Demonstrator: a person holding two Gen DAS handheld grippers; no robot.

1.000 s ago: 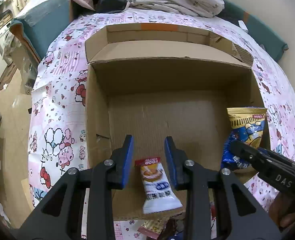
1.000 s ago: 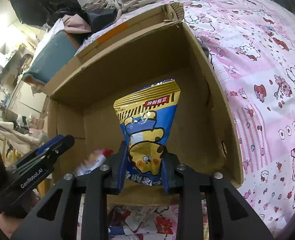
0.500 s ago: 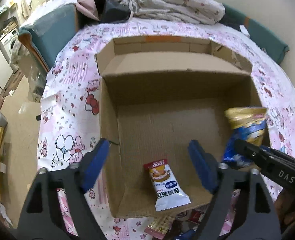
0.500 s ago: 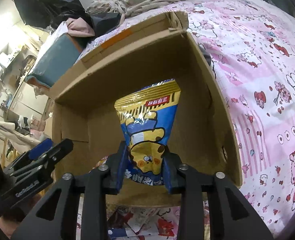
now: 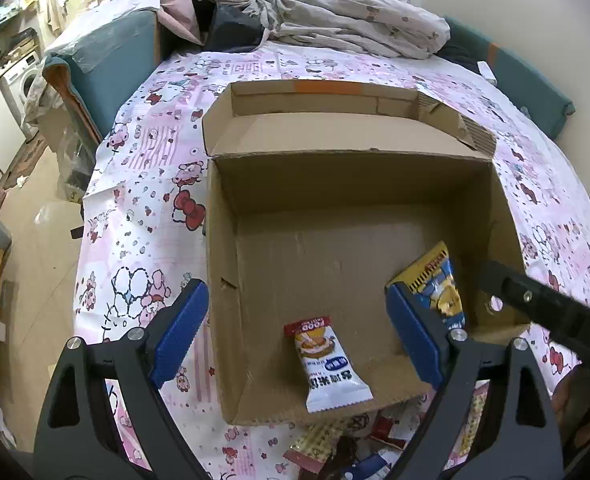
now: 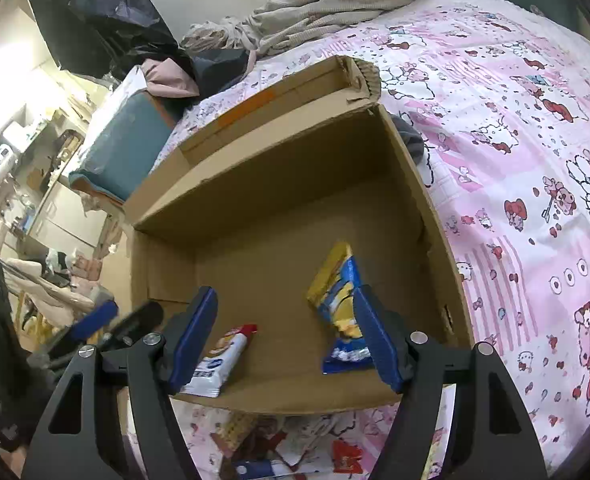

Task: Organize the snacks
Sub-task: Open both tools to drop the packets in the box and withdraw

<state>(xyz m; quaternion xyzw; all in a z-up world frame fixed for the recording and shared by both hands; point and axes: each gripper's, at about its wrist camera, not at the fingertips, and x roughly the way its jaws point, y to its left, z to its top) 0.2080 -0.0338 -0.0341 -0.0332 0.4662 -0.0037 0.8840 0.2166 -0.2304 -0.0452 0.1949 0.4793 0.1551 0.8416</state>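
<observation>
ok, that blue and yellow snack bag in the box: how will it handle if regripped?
The blue and yellow snack bag looks puffy and creased, so probably light and crushable. It stands tilted on its bottom edge against the right tongs, so likely to flop once they clear. Its glossy film may slip.

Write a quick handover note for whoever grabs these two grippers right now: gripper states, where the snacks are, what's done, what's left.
Left gripper: jaws just opened, nothing held.
Right gripper: jaws just opened; the blue and yellow chip bag is released and leans by its right finger.
Cardboard box: holds the white snack packet near the front edge and the chip bag toward the right wall.
Done: two snacks boxed.
Left: loose snacks on the pink cloth in front of the box.
</observation>
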